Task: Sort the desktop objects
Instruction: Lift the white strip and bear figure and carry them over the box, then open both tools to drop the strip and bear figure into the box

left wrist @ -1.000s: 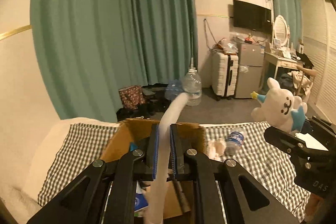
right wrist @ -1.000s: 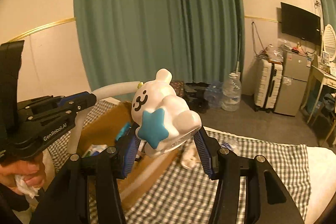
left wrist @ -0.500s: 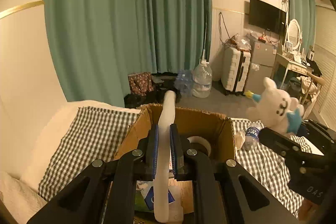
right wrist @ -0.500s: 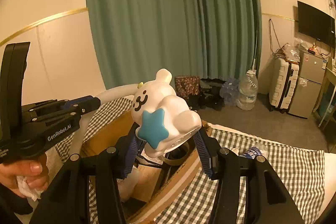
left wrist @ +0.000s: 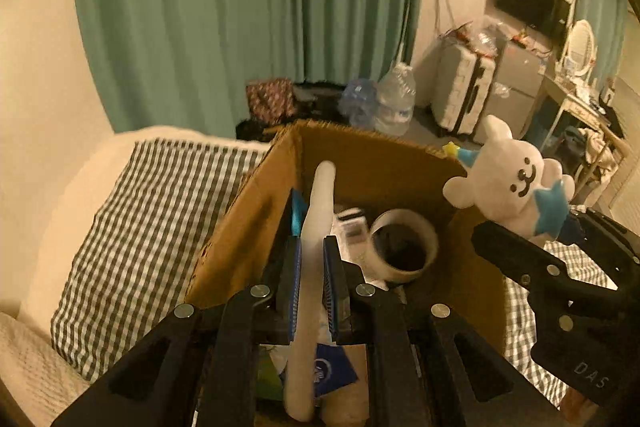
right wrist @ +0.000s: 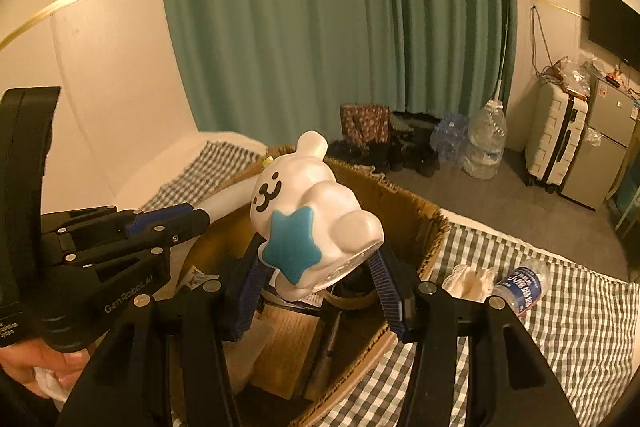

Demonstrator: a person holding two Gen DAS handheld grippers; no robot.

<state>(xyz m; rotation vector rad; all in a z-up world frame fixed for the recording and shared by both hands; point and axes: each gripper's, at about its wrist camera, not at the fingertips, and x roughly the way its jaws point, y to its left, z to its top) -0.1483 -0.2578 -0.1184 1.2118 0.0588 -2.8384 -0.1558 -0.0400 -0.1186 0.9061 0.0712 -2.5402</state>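
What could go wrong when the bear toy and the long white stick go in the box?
The bear toy is clamped only at its base by the right gripper, so it might tip out early. The white stick in the left gripper is long and might snag the tape roll or the cardboard box wall.

2 wrist fisheyes, close above cardboard box [left wrist: 256,211] [right wrist: 424,223], angled down toward curtain [left wrist: 240,7]; box shared.

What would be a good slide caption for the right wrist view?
Right tool grips a white bear figurine with a blue star above an open brown cardboard box on a checked cloth.
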